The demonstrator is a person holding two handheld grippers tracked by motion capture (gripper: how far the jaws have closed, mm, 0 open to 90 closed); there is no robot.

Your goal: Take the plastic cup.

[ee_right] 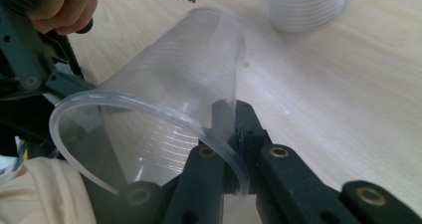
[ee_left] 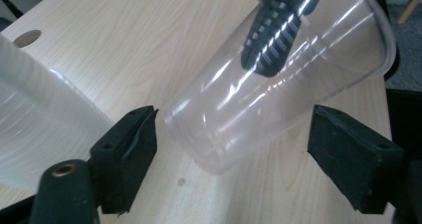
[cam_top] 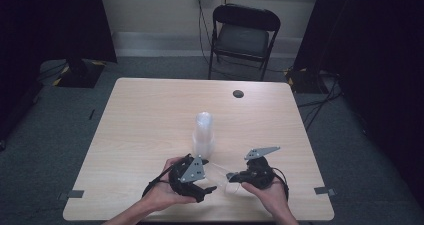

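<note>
Right tool (ee_right: pixel 234 134) clamped on cup (ee_right: pixel 164 99) rim; left tool (ee_left: pixel 231 149) apart around cup base, not touching; stack (cam_top: pixel 203 135) far on worktop (cam_top: pixel 150 115).

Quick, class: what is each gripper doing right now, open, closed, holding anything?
Left gripper: open, fingers either side of the clear cup, not pressing it.
Right gripper: shut on the clear cup's rim.

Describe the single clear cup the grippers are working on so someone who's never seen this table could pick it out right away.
Start at the light wooden table and find the upright stack of clear cups near its middle. Just in front of it, toward the person, a lone clear plastic cup lies tilted on its side, its wall pinched at the rim by the right gripper. Unlike the stacked ones, it is separate and not upright.
</note>
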